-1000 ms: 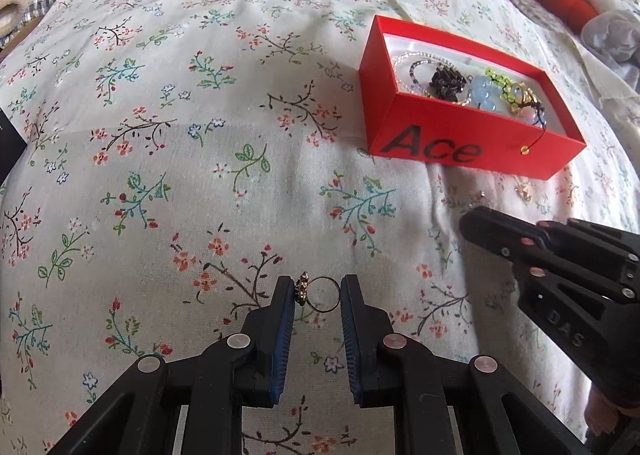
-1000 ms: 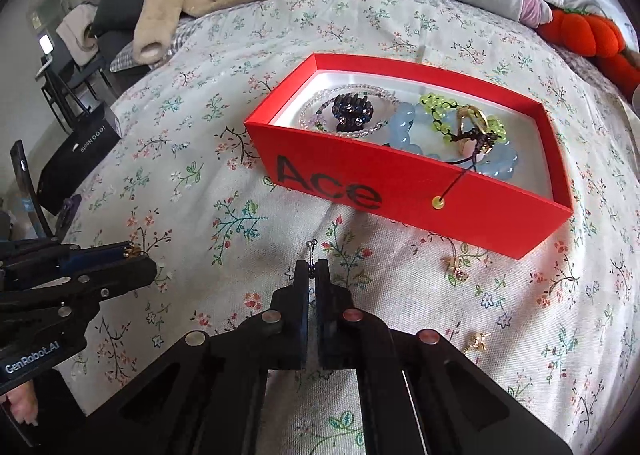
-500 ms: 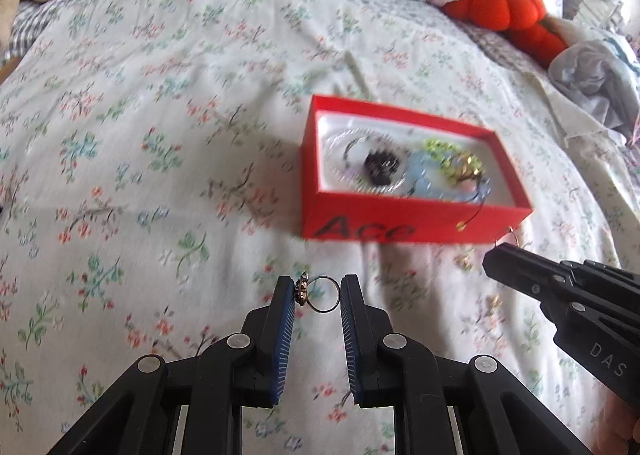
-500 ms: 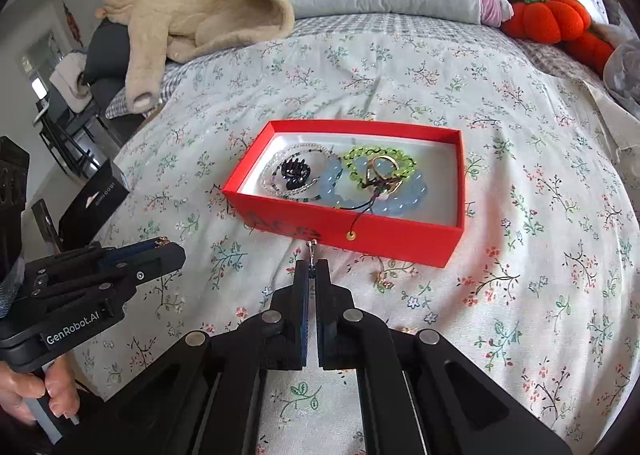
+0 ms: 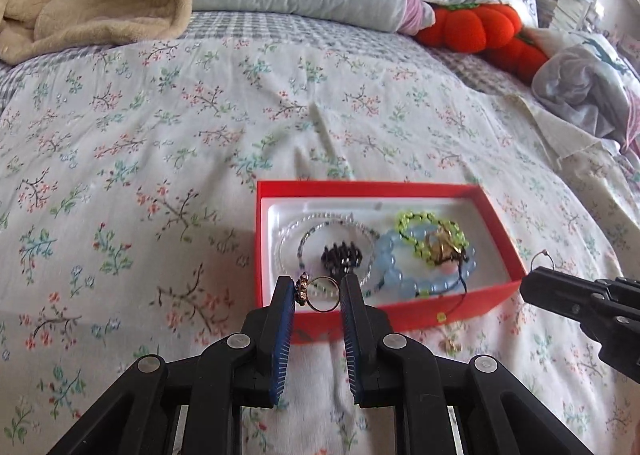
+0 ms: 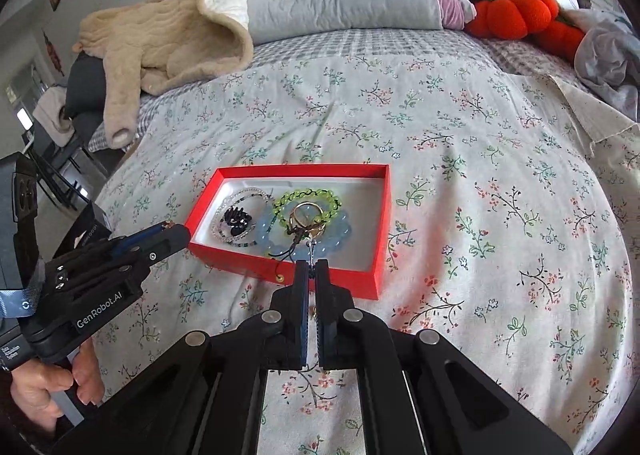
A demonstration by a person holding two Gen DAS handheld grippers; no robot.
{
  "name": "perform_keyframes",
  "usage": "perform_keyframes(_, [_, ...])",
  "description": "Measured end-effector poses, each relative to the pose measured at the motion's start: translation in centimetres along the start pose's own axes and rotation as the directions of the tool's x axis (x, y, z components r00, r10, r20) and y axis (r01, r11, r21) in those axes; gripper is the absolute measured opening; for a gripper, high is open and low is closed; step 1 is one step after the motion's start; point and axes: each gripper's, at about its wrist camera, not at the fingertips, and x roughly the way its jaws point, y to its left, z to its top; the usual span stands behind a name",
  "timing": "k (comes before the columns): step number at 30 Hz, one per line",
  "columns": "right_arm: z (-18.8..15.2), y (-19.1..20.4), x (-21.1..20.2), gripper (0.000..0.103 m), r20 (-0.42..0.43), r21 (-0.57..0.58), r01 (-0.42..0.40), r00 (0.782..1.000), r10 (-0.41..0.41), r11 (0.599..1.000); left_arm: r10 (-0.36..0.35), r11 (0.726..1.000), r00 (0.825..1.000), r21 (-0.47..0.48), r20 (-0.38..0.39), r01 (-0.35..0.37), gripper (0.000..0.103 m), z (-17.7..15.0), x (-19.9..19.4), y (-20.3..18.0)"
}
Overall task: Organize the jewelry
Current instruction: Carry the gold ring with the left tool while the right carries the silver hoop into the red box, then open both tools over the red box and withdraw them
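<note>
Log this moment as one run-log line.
left gripper: holds ring | right gripper: pinches earring | red box: ahead

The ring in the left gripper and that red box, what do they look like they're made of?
The ring, pinched in the left gripper, looks like thin gold-toned metal: a shiny wire-like band with a small dark ornament on one side. The red box looks like matte cardboard, with thin straight walls, crisp folded corners and a glossy white lining, possibly plastic.
</note>
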Motion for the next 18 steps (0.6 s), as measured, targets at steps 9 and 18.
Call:
perform_keyframes(9, [0.6, -1.1, 1.1, 0.002, -0.021, 0.014, 0.003, 1.000, -0.002, 1.000, 0.046, 0.999, 0.999, 0.001, -0.009, -0.046, 0.018, 0.6, 2.0, -0.6])
perform_keyframes(18, [0.9, -1.2, 2.0, 0.002, -0.040, 0.003, 0.011, 0.999, -0.010, 1.000, 0.068, 0.998, 0.998, -0.003, 0.008, -0.068, 0.042, 0.6, 1.4, -1.0])
